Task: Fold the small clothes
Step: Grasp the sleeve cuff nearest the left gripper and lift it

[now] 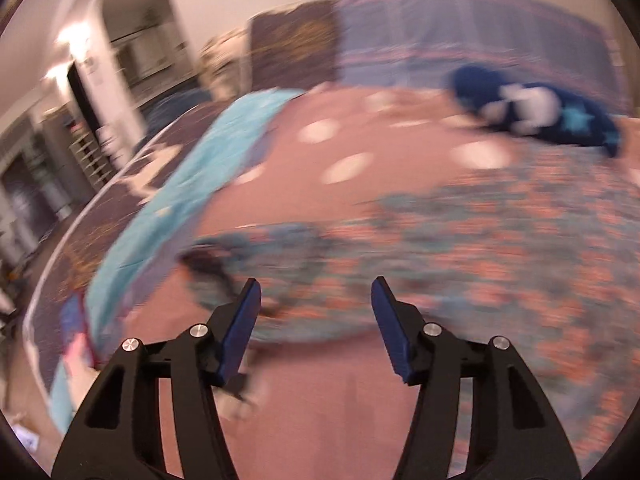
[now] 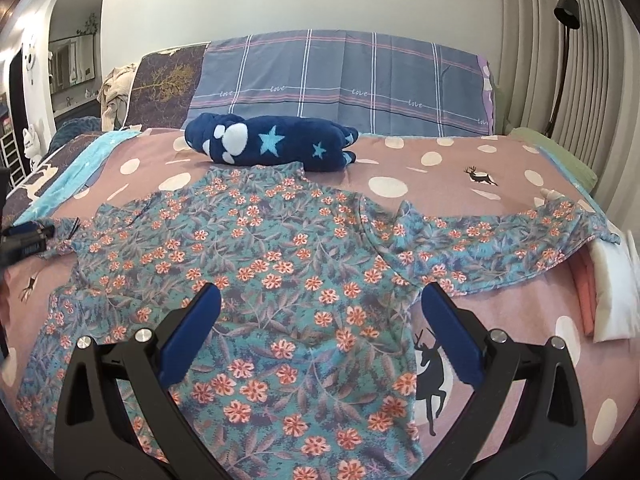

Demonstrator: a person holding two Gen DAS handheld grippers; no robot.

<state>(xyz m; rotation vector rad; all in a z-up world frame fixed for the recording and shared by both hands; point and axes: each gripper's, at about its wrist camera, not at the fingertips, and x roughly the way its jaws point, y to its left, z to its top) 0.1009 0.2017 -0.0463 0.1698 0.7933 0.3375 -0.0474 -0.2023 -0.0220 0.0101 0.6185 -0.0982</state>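
A: Left gripper (image 1: 316, 294) status?
B: Fingers (image 1: 240, 332) parted, mid-width gap, nothing between. Hovering over floral shirt (image 1: 460, 248), near its left sleeve end. Own view heavily motion-blurred, contact with cloth not readable.
A: Visible from the other side?
B: Yes, far left edge of right wrist view, left gripper (image 2: 30, 236) right at the sleeve cuff. Touching or just beside: can't tell.
A: Right gripper (image 2: 320, 320)?
B: Fingers (image 2: 192, 332) spread wide, empty. Hanging above shirt body, tilted down, no visible contact.
A: Shirt (image 2: 256, 280) layout?
B: Spread flat on bed (image 2: 440, 160), pink cover with white dots and deer prints. Collar toward headboard, both sleeves stretched out sideways. Right sleeve end draped over stack of folded cloth (image 2: 608, 288) at bed's right edge.
A: Obstacles?
B: Navy plush toy (image 2: 272, 142) with stars lying just past collar, touching or nearly. Plaid pillow (image 2: 340, 80) behind it, well apart from shirt. Teal blanket (image 1: 192, 184) along left bed edge, clear of the sleeve.
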